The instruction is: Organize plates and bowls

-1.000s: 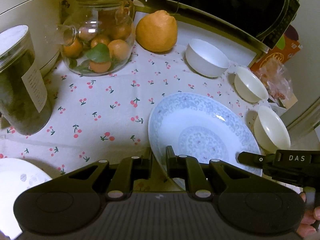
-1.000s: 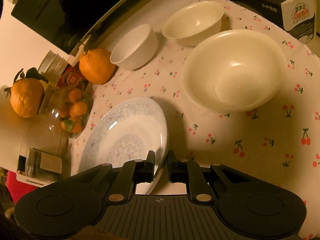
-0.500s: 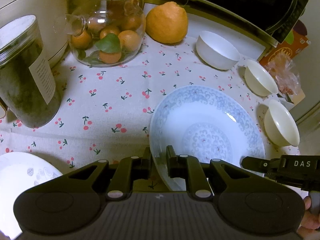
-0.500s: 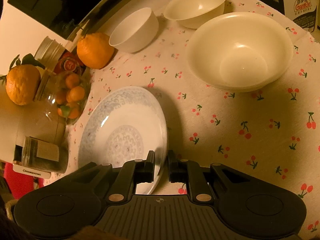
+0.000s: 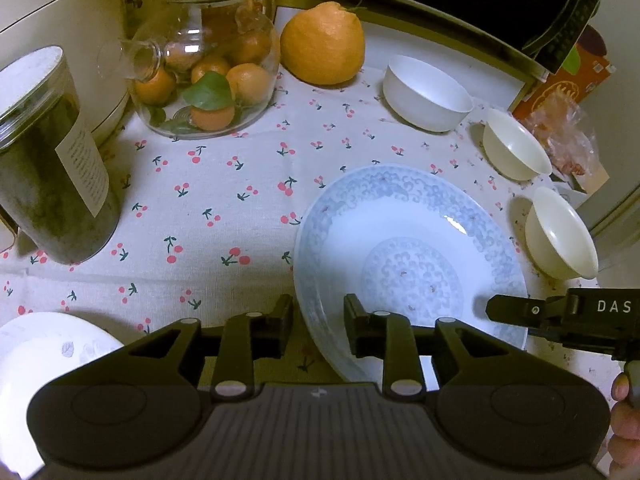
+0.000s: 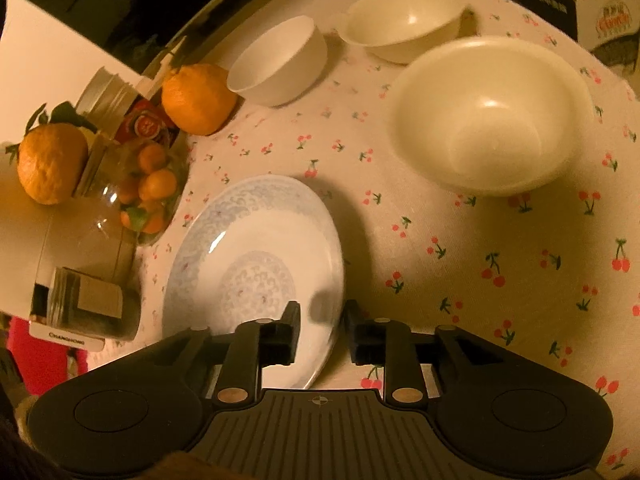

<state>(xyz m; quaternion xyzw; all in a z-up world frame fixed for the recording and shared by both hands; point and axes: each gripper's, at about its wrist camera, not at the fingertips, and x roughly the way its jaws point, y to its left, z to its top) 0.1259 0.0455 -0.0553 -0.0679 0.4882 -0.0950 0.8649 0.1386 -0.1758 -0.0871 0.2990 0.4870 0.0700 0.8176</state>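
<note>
On the cherry-print cloth, lower right of frame, lies the blue-patterned plate; left gripper and right gripper both straddle its rim, fingers parted.

The left tool straddles the near-left rim of the blue-patterned plate, one finger outside the rim and one over the plate's inside, with a gap to each. The right tool straddles the same plate at its near-right rim, its fingers likewise parted. In the left wrist view, fingertips of the person's right hand show beside that plate.
</note>
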